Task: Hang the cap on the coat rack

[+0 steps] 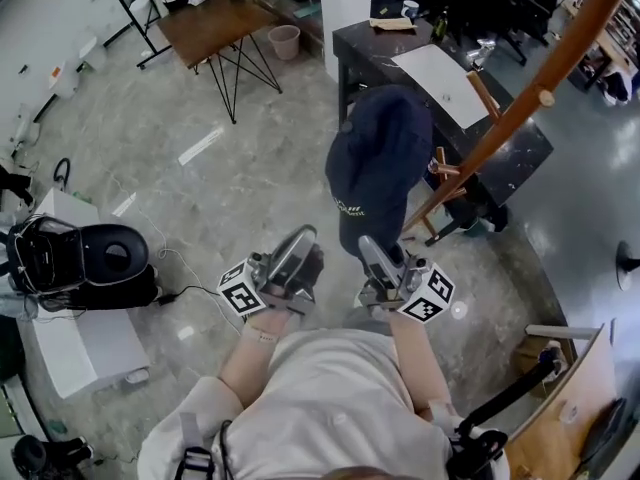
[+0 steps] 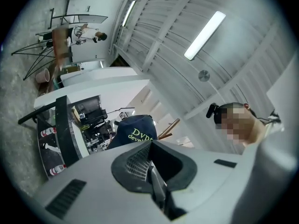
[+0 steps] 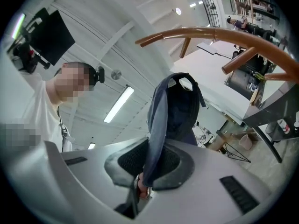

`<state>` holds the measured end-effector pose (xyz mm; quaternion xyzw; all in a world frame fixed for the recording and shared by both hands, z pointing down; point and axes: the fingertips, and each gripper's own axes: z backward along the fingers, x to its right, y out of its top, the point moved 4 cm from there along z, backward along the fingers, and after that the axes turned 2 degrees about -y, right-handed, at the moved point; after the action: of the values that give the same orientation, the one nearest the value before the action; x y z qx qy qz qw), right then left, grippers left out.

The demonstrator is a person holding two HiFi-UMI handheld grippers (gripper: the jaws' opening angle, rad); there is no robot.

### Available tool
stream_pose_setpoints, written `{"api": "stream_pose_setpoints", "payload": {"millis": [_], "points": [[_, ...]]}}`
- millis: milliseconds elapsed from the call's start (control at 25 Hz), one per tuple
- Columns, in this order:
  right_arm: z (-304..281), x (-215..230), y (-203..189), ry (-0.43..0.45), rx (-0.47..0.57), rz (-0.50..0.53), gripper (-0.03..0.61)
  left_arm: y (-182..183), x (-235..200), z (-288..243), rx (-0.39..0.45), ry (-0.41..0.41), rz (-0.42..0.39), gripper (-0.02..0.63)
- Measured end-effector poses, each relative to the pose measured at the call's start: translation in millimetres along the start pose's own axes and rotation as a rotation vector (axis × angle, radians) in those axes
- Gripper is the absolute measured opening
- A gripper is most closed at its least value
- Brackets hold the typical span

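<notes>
A dark navy cap (image 1: 380,163) with pale lettering hangs upright from my right gripper (image 1: 372,255), which is shut on its brim. In the right gripper view the cap (image 3: 180,108) rises out of the gripper (image 3: 147,171), just below the curved wooden coat rack pole (image 3: 219,34) and its pegs. In the head view the coat rack (image 1: 520,103) slants from the upper right down past the cap, with a peg (image 1: 484,94) beside the cap. My left gripper (image 1: 295,256) sits left of the cap, shut and holding nothing. The cap (image 2: 133,132) shows beyond that gripper (image 2: 152,164).
A black table (image 1: 515,143) bearing a white sheet stands behind the rack. A wooden table (image 1: 215,23) and a pink bin (image 1: 285,40) are farther back. A black device on a white box (image 1: 90,258) lies at the left. Cardboard (image 1: 570,398) is at the lower right.
</notes>
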<state>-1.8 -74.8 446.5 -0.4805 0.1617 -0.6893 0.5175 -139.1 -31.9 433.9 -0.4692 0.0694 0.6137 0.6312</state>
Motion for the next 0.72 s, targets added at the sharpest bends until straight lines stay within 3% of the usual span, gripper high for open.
{"api": "stream_pose_setpoints", "payload": {"millis": [320, 720], "points": [[-45, 38, 22, 0.088, -0.047, -0.039, 0.041, 25, -14, -17, 0.102, 0.092, -0.095, 0.008], [-85, 62, 20, 0.208, -0.133, -0.076, 0.041, 39, -17, -8, 0.254, 0.205, -0.226, 0.008]]}}
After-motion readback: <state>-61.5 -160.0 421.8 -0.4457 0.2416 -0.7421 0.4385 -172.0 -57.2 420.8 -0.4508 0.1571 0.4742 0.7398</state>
